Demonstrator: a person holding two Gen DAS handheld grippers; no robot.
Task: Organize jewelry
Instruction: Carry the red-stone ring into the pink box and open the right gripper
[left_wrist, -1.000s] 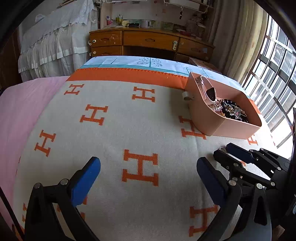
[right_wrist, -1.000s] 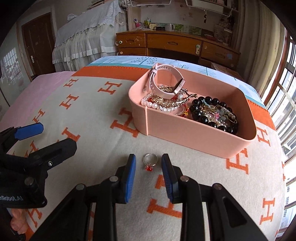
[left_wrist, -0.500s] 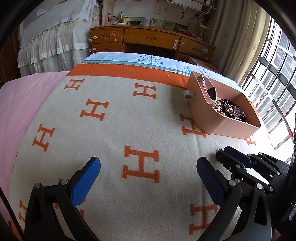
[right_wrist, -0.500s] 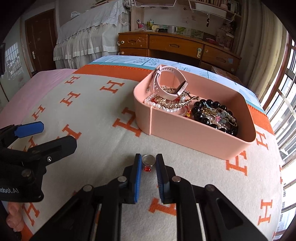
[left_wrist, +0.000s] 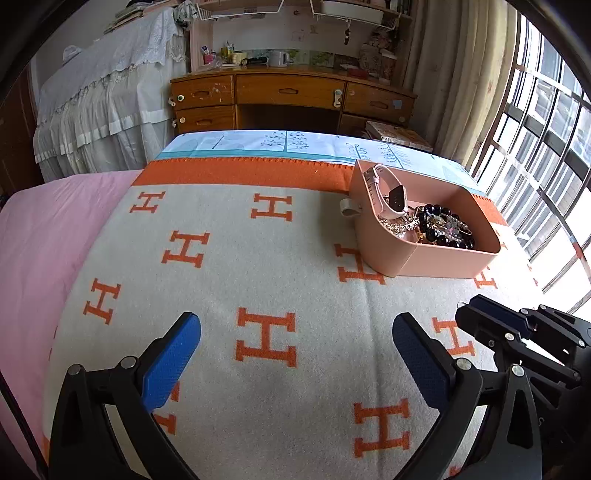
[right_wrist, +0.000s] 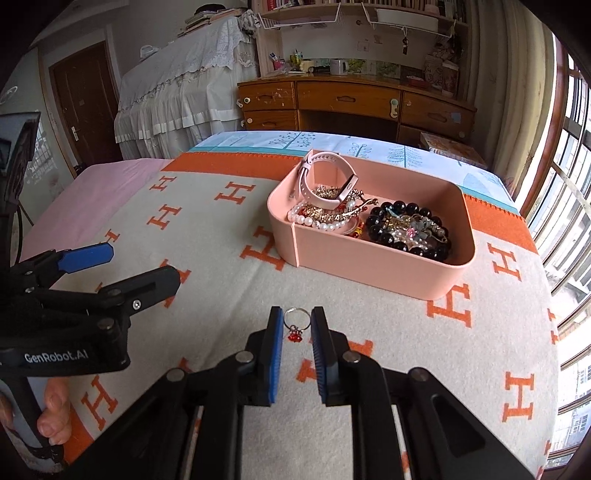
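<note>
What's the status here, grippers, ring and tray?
Right gripper shut on ring. Left gripper open, holding nothing. Pink tray ahead, path clear.

Home bedroom, blanketed bed (left_wrist: 258, 266), wooden desk (left_wrist: 291, 92) (drawers below), curtained window (left_wrist: 546, 147)

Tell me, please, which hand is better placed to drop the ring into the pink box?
Right: the right claw is already shut on the ring, just short of the pink box. The left claw is open, empty, farther off.

The right gripper (right_wrist: 296, 328) jaws closed on the ring (right_wrist: 294, 325), lifting it.
</note>
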